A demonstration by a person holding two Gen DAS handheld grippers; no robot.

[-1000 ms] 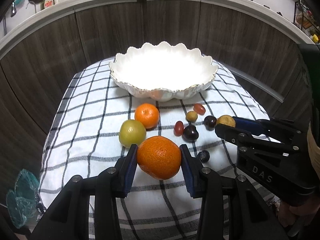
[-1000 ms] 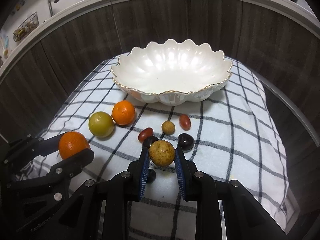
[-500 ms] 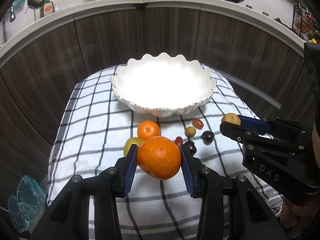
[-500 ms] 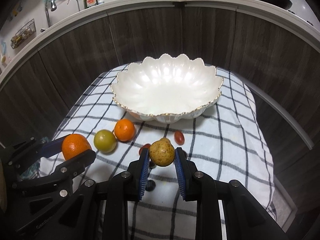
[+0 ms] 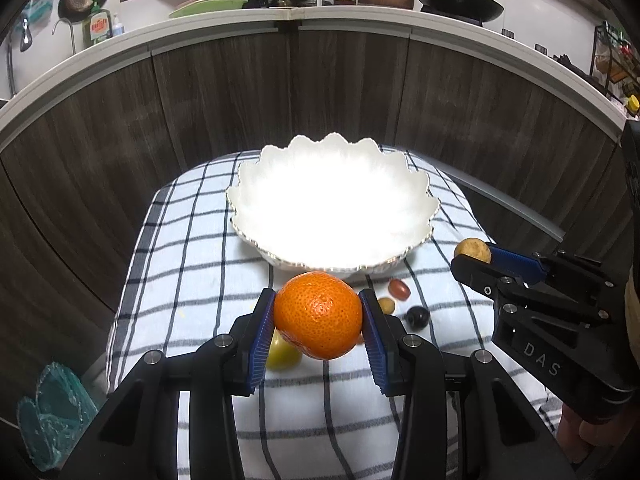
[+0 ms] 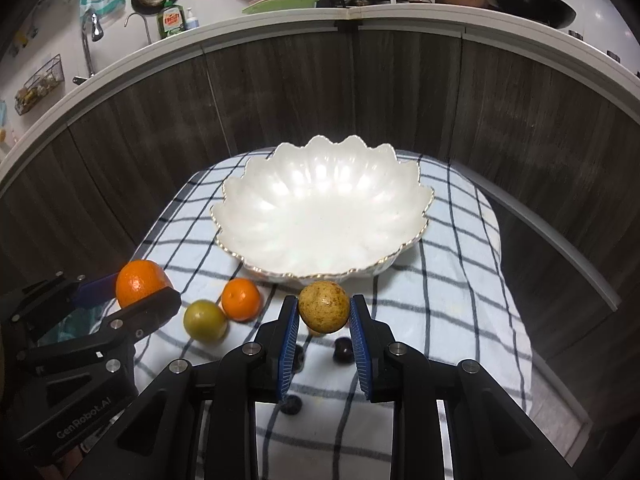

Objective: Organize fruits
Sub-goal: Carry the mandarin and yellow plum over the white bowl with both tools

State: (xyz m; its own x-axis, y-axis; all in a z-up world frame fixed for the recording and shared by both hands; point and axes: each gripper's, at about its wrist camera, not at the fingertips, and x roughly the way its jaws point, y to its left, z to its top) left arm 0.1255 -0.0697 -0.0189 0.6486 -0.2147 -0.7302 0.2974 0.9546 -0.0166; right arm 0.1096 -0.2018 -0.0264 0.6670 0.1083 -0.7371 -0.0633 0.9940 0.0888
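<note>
A checked cloth (image 6: 460, 300) is covering the table, and a scalloped white bowl (image 6: 320, 220) is sitting on its far half with nothing in it. The left gripper (image 5: 318, 316) is clamping a large orange (image 5: 318, 316) in the air in front of the bowl, while the right gripper (image 6: 324, 307) is pinching a speckled yellow fruit (image 6: 324, 307) beside it. A smaller orange (image 6: 241, 299), a green fruit (image 6: 205, 319) and a dark fruit (image 6: 343, 349) are lying on the cloth below.
</note>
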